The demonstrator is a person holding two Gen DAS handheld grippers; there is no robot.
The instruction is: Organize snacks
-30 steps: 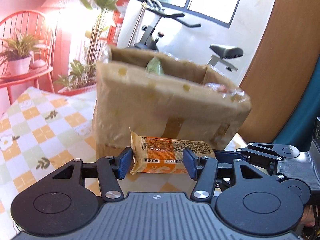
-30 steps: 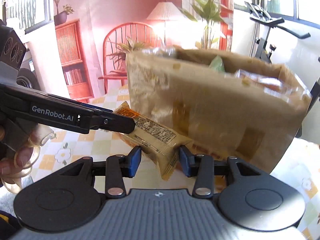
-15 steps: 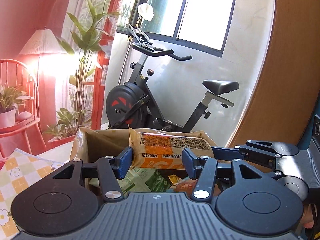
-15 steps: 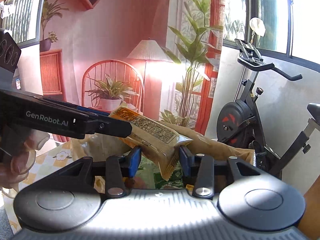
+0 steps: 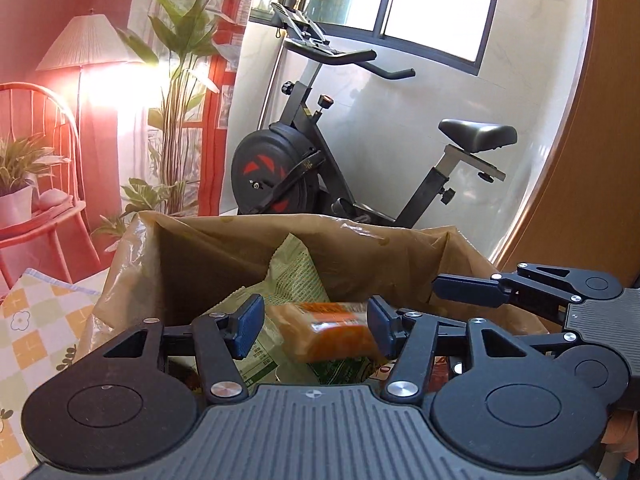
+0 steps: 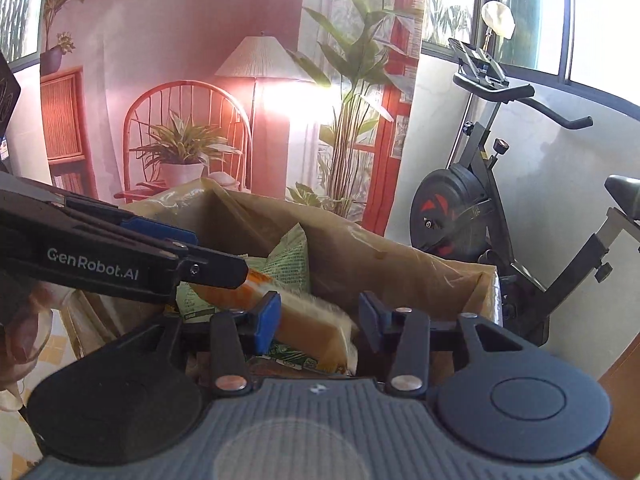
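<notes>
So the orange snack pack (image 5: pixel 326 334) is seen blurred and tilted betw. the blue pads of the left gripper (image 5: pixel 316 326), right over the open top of the brown box (image 5: pixel 224 258). On the left wrist cam its right end sits against or just beside the right pad, while a clear gap is left at the left pad, so no real squeeze is shown; the jaws are opening w/ the pack betw. them. On the right wrist cam the same pack (image 6: pixel 304 320) is seen slanting across the right gripper (image 6: pixel 320 318): it's touched by or just beside the left blue pad, and well apart from the other pad, so it's not pinched there either. Those jaws are opening too, at a middling width. Under the pack, green printed wrappers (image 5: pixel 296 276) and other packets are piled inside the box, which is lined w/ crinkly brownish plastic. The left gripper's fingers (image 6: pixel 160 252), marked GenRobot.AI, are seen coming in from the left of the right cam, tips at the pack's far end. A bit of a person's hand (image 6: pixel 24 320) is caught at the left edge. Beyond the box, an exercise bike (image 5: pixel 304 168), a lit floor lamp (image 5: pixel 86 46), a tall plant (image 5: pixel 180 80), and a red chair (image 5: pixel 44 200) w/ a potted plant are visible; a checked tablecloth (image 5: pixel 36 320) is glimpsed at lower left.
</notes>
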